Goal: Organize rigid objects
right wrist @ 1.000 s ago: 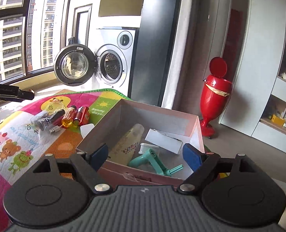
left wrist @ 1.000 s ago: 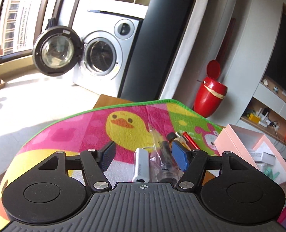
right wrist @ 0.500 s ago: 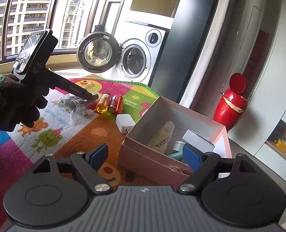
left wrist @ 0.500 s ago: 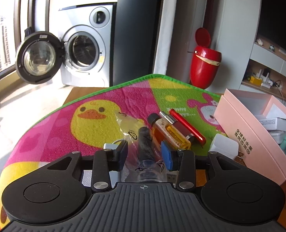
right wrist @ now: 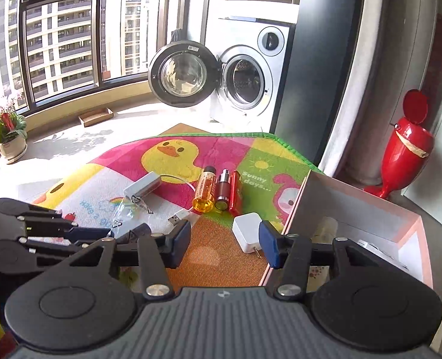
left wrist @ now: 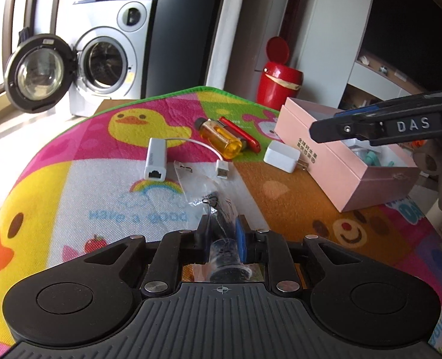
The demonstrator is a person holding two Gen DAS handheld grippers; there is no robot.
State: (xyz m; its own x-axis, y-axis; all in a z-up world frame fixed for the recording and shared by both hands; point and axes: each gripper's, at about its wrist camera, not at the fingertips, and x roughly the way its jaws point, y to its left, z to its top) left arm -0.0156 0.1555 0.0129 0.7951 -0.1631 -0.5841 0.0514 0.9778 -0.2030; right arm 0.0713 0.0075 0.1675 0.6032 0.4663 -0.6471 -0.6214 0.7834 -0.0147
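**Plastic-bagged piece in your left grip, box waiting**

Clear plastic is crinkling between your left gripper (left wrist: 223, 233) pads: you are clamping a dark cylinder in a bag (left wrist: 221, 209), and it is sitting low over the mat (left wrist: 71, 185), near the front edge. Your right gripper (right wrist: 224, 243) is hovering with its jaws spread wide and nothing between them, above the orange patch beside the box (right wrist: 364, 212).

Just past your left fingers, the white adapter (left wrist: 155, 158) is lying on the mat with its cable looping round to a small plug. Beyond it, the amber bottle (left wrist: 221, 136) and the red tube (left wrist: 240, 134) are lying side by side, touching; the right view is showing a third, dark brown cylinder (right wrist: 223, 193) between them. The white charger (left wrist: 282, 156) is resting just beside the pink box wall.

Inside the box, a teal piece and some white items are already lying, though most of it is hidden.

By my judgement you are partway through: a few things are boxed, one is in hand, and the adapter, bottle, brown cylinder, tube and charger are all waiting on the mat.
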